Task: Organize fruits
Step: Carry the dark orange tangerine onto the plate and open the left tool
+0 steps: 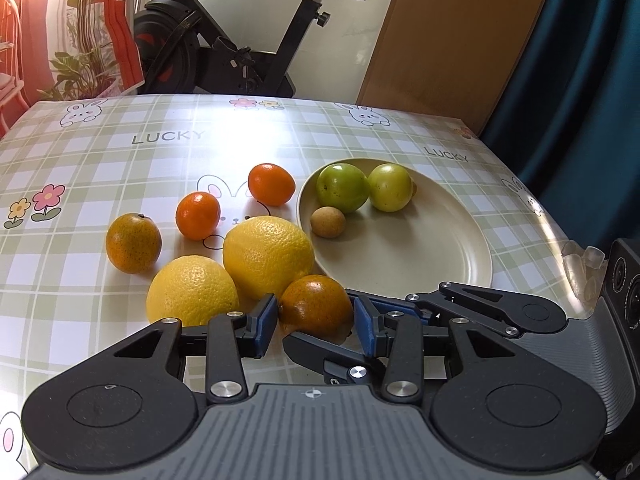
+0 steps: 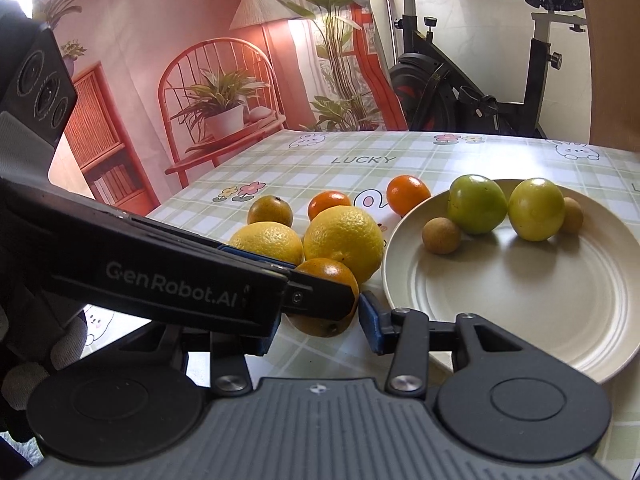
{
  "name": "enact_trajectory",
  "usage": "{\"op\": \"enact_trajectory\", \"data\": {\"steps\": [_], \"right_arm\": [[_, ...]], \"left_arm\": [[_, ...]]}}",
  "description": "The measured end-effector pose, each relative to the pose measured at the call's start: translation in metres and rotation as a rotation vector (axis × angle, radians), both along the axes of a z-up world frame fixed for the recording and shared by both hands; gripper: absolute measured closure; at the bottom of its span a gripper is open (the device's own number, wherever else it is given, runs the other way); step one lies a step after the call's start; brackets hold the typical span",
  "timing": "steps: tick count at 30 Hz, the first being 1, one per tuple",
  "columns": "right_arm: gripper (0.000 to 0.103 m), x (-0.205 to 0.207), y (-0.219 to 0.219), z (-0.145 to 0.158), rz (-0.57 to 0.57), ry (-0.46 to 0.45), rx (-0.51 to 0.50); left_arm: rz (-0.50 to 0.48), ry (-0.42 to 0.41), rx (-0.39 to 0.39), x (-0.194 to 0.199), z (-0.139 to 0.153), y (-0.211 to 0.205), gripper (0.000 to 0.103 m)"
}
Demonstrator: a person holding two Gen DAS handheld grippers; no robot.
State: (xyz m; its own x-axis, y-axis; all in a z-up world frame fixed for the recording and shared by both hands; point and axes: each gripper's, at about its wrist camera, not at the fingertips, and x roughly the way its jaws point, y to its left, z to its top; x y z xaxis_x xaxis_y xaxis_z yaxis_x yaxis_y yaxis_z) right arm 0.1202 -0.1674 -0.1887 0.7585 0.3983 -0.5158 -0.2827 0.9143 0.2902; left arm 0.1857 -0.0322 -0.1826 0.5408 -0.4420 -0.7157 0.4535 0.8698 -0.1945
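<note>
A dark orange [image 1: 316, 304] sits low over the checked tablecloth, between the blue pads of my left gripper [image 1: 315, 318], which press on its left and right sides. My right gripper [image 2: 316, 330] reaches in crosswise and is shut on the same orange [image 2: 326, 276]. Its right pad [image 2: 370, 322] touches the fruit, and its left pad is hidden behind the left gripper's finger [image 2: 320, 296]. Just beyond lie two big yellow citrus fruits [image 1: 268, 256] [image 1: 192, 290]. The cream plate [image 1: 420, 248] to the right holds two green fruits [image 1: 342, 187] [image 1: 390, 187] and a small brown one [image 1: 328, 221].
Two small bright oranges [image 1: 198, 215] [image 1: 271, 184] and a speckled orange [image 1: 133, 242] lie loose left of the plate. A second small brown fruit [image 2: 572, 215] hides behind the green ones. An exercise bike [image 1: 240, 40] stands past the table's far edge. A gloved hand [image 2: 40, 360] shows at lower left.
</note>
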Motion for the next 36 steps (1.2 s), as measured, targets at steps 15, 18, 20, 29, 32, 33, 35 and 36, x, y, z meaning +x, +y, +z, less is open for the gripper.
{"op": "enact_trajectory", "data": {"steps": [15, 18, 20, 29, 32, 33, 35, 36], "right_arm": [[0.058, 0.001, -0.040, 0.028, -0.130, -0.059, 0.034], [0.058, 0.004, -0.052, 0.029, -0.158, -0.057, 0.023], [0.058, 0.006, -0.060, 0.028, -0.178, -0.053, 0.011], [0.058, 0.017, -0.098, 0.015, -0.283, -0.029, 0.003], [0.058, 0.019, -0.111, 0.011, -0.315, -0.024, 0.001], [0.058, 0.020, -0.115, 0.009, -0.321, -0.020, -0.004], [0.058, 0.022, -0.121, 0.006, -0.332, -0.012, -0.014], [0.058, 0.023, -0.124, 0.004, -0.338, -0.015, -0.023]], "left_arm": [[-0.084, -0.058, -0.011, 0.019, 0.026, -0.047, 0.059], [-0.099, -0.043, -0.032, 0.029, 0.024, -0.060, 0.059], [-0.110, -0.030, -0.041, 0.036, 0.022, -0.070, 0.059], [-0.146, -0.018, -0.043, 0.056, 0.005, -0.119, 0.059], [-0.166, -0.009, -0.037, 0.063, -0.001, -0.135, 0.059], [-0.171, -0.003, -0.037, 0.065, -0.003, -0.140, 0.059], [-0.176, 0.000, -0.033, 0.067, -0.007, -0.149, 0.059], [-0.176, 0.003, -0.030, 0.067, -0.008, -0.152, 0.059]]}}
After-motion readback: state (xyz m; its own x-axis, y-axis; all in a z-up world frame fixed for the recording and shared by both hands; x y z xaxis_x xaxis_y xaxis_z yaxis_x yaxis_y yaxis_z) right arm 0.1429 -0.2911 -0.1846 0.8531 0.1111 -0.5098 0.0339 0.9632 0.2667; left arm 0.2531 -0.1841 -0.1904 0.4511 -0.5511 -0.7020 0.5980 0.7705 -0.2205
